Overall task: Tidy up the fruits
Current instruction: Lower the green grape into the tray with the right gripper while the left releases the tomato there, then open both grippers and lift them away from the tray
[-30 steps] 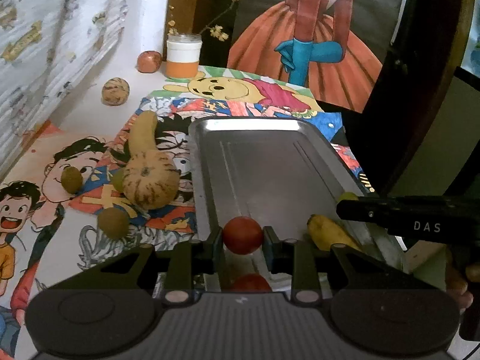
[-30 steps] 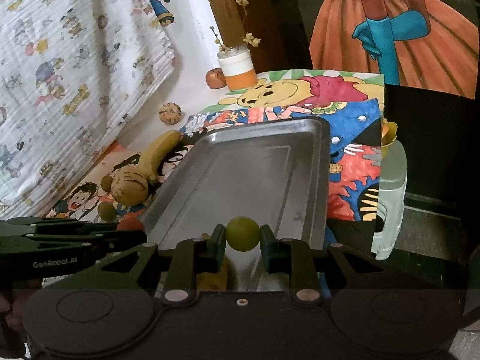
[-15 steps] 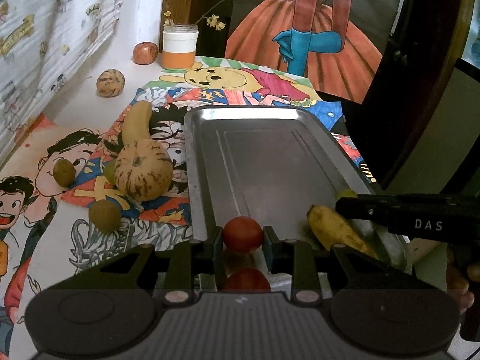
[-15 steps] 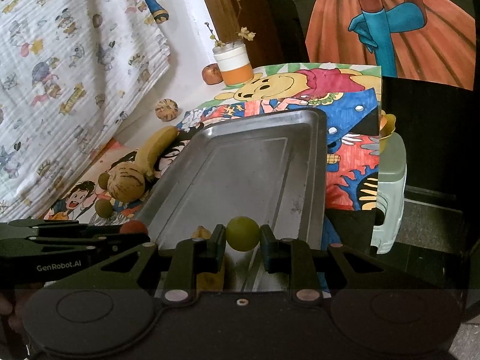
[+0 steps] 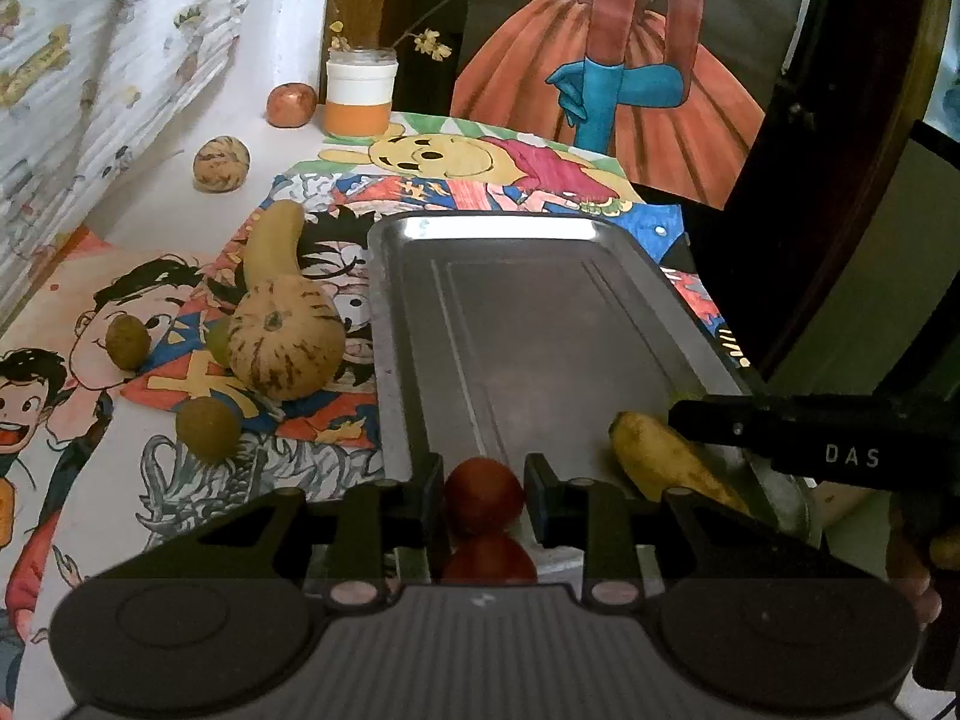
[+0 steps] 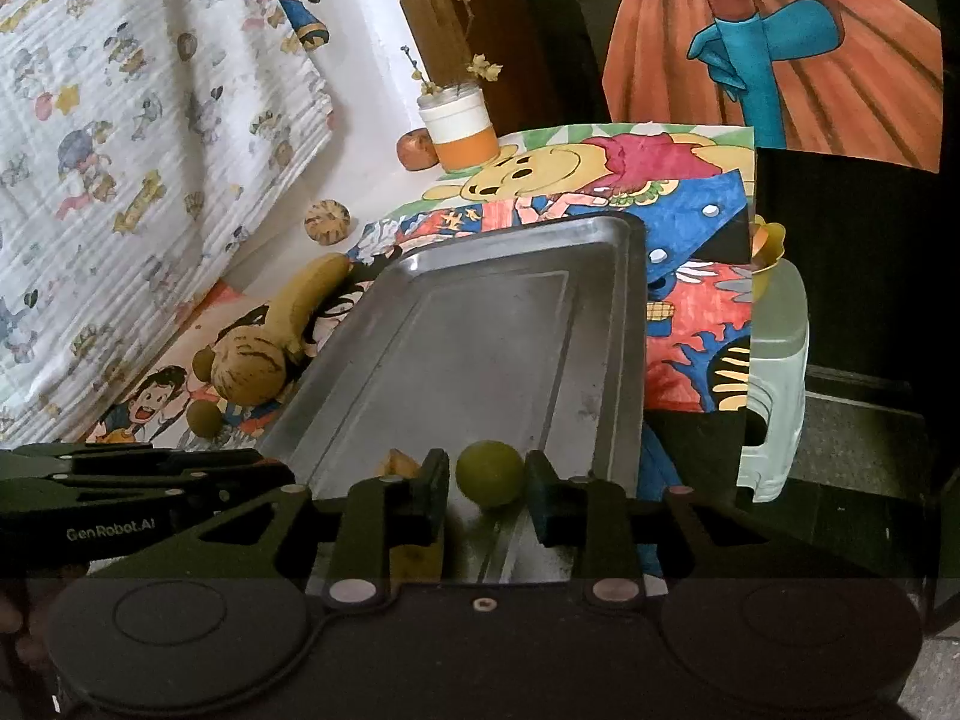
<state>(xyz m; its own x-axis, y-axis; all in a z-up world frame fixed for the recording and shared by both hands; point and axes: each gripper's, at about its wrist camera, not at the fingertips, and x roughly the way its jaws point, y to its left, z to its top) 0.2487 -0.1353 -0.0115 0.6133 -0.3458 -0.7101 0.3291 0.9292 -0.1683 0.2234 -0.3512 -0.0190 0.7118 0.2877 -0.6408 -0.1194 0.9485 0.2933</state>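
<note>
Two fruits in hand: red fruit [image 5: 483, 495] in the left hand-held gripper [image 5: 483, 501], green fruit [image 6: 490, 473] between the fingers of the right hand-held gripper [image 6: 487, 483].
Left grip: clamped on the red fruit, pads tight on both sides, low over the near end of the metal tray [image 5: 540, 324]; a red patch just below looks like its reflection, can't be sure.
Right grip: jaws opening, green fruit sits between them w/ a sliver of gap on the left pad, so it looks released or nearly so, at the tray's near end.
Already on tray: banana [image 5: 666, 462] at the near right corner, close to the right tool's fingers.
Left on counter: striped gourd [image 5: 282, 336] just beside the tray's left rim, 2nd banana [image 5: 270, 243] behind it touching it, two small olive-brown fruits [image 5: 207, 427] nearer, striped ball [image 5: 220, 163] and red apple [image 5: 291, 105] far back by the jar [image 5: 361, 93].
Step, as I read it: drop-off of both fruits onto the tray, right one first.
Next calls for: right to finish spreading and lift clear w/o nudging the green fruit; left to let go low so the red one doesn't roll; then go for the counter fruits.
</note>
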